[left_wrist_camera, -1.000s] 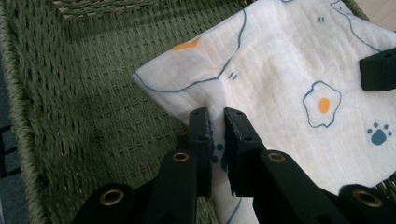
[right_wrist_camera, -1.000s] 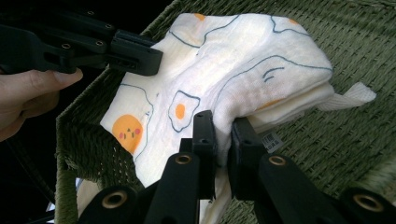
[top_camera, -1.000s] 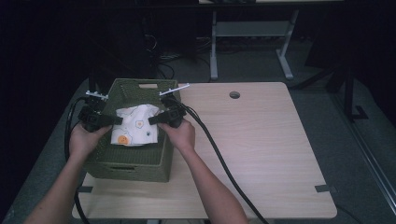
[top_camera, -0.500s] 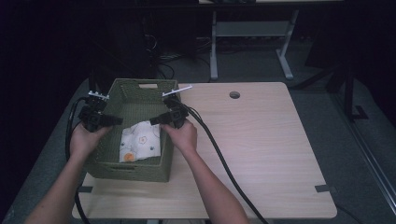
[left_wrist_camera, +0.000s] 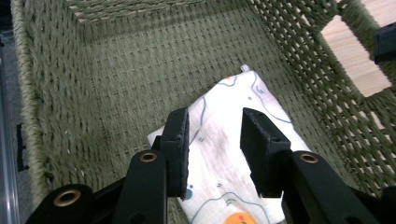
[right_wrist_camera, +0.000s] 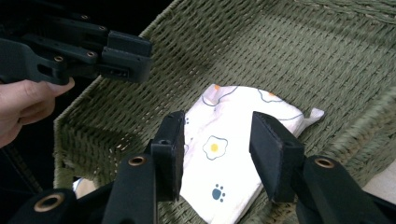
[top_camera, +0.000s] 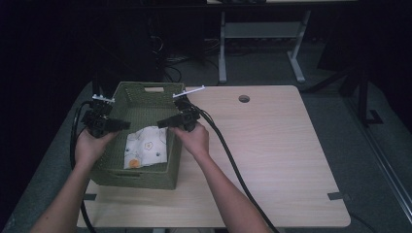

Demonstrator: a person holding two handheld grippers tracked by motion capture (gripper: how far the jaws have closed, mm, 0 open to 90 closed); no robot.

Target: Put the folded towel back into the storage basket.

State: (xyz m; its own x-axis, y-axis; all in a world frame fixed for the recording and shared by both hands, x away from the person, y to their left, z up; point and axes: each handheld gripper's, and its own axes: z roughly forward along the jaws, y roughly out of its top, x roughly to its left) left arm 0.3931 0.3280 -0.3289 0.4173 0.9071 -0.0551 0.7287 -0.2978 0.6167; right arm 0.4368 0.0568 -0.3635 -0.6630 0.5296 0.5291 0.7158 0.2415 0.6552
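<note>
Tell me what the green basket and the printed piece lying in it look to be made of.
Basket: woven cord or paper rope by the look, matte olive; the twisted strands and open weave show plainly in both gripper views. Printed piece: soft white fabric, probably cotton, matte, with egg and paw prints; it lies limp and folded on the basket floor.
</note>
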